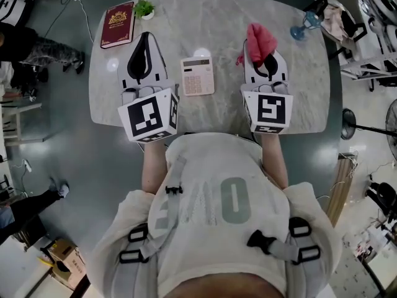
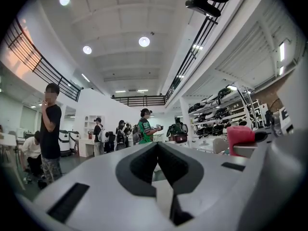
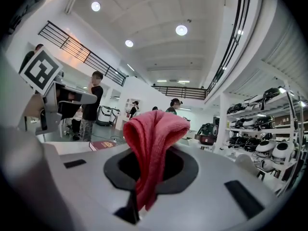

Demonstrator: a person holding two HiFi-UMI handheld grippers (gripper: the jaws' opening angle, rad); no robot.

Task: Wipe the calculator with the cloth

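— How do we stand, hands out front?

— Our left gripper (image 1: 146, 39) points to twelve o'clock, held level, jaws closed together with nothing between them. Our left forearm (image 1: 152, 166) trails back toward six.

— And the right?

— Our right gripper (image 1: 267, 64) sits at three o'clock of the left, also aimed at twelve, jaws pinched on the red cloth (image 3: 151, 143).

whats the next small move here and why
Probably swing the right gripper left and down so the cloth lands on the calculator. The cloth is already pinched in its jaws, off to the calculator's right. The calculator lies bare on the table between the grippers, and the left gripper is shut and empty.
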